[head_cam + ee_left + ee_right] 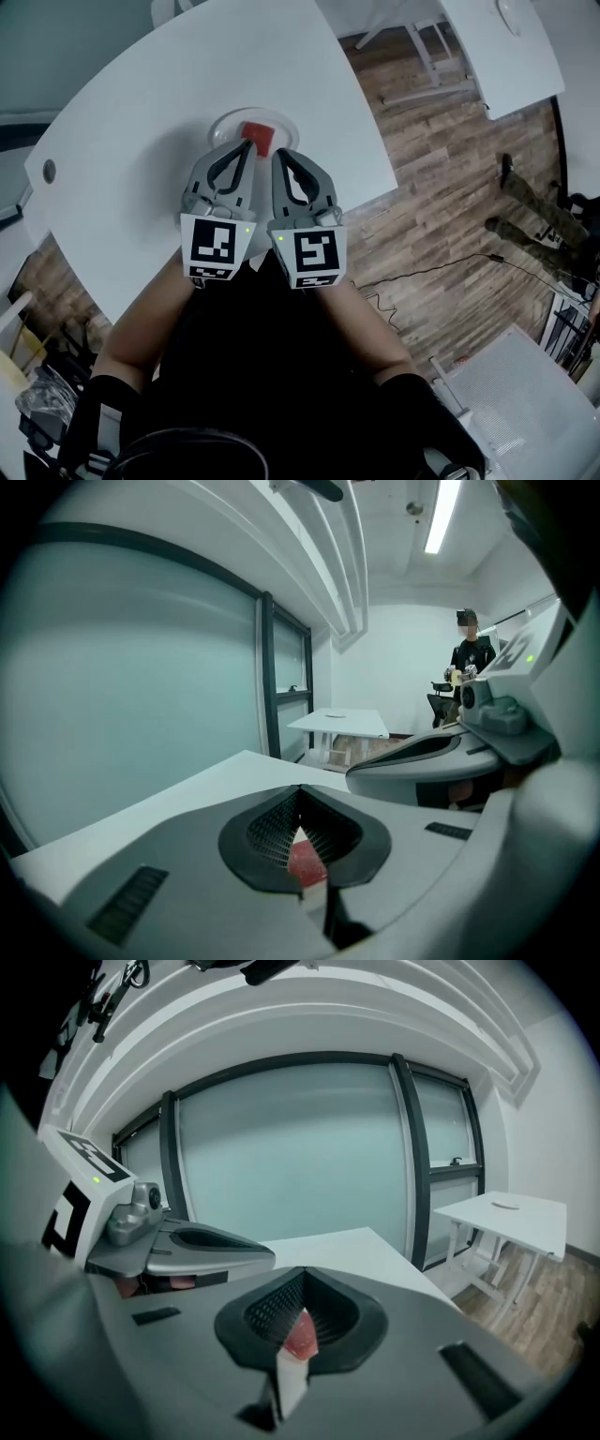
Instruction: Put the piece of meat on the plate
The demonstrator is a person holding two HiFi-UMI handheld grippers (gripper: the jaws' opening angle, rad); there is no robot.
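A red piece of meat (257, 137) lies on a small white plate (225, 123) on the round-cornered white table (131, 141). My left gripper (249, 144) hovers with its tips at the meat's near left edge, jaws shut and holding nothing. My right gripper (277, 154) sits beside it, just short of the meat's near right corner, also shut and empty. In the left gripper view the closed jaws (300, 791) leave a slit that shows a sliver of meat (306, 861) below. The right gripper view shows the same past its closed jaws (302, 1273): a red sliver of meat (300, 1335).
The table's edge runs close on the right, with wooden floor (441, 187) beyond. A second white table (506, 47) and a white frame (427, 42) stand farther off. Frosted glass walls (300, 1147) surround the room. A person (469, 658) stands far away.
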